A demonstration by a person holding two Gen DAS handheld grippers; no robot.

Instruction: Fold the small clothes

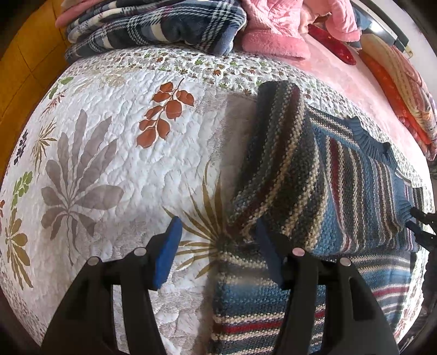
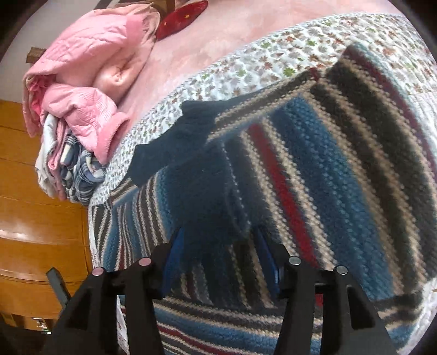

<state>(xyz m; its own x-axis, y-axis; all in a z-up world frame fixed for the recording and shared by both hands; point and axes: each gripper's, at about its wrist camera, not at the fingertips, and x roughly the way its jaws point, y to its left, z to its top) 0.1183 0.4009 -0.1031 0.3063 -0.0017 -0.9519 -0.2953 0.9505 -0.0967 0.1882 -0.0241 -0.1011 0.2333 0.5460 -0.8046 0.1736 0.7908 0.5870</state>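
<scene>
A striped knit sweater (image 1: 341,196) in blue, cream, red and dark grey lies on the floral quilt (image 1: 109,142). One sleeve (image 1: 275,153) is folded over its body. My left gripper (image 1: 218,226) is open at the sweater's left edge, with its right pad (image 1: 269,254) against the sleeve's end and quilt between the fingers. My right gripper (image 2: 218,245) hangs low over the sweater (image 2: 327,177), fingers spread, with the dark blue ribbed edge (image 2: 207,207) lying between them. In the left wrist view its black fingertips (image 1: 418,221) show at the sweater's right corner.
Folded plaid blankets (image 1: 153,24) and pink quilted bedding (image 1: 275,30) are stacked at the far end of the bed. A red cushion (image 1: 333,43) lies on the pink sheet (image 2: 245,35). Wooden floor (image 2: 32,204) runs along the bed's edge.
</scene>
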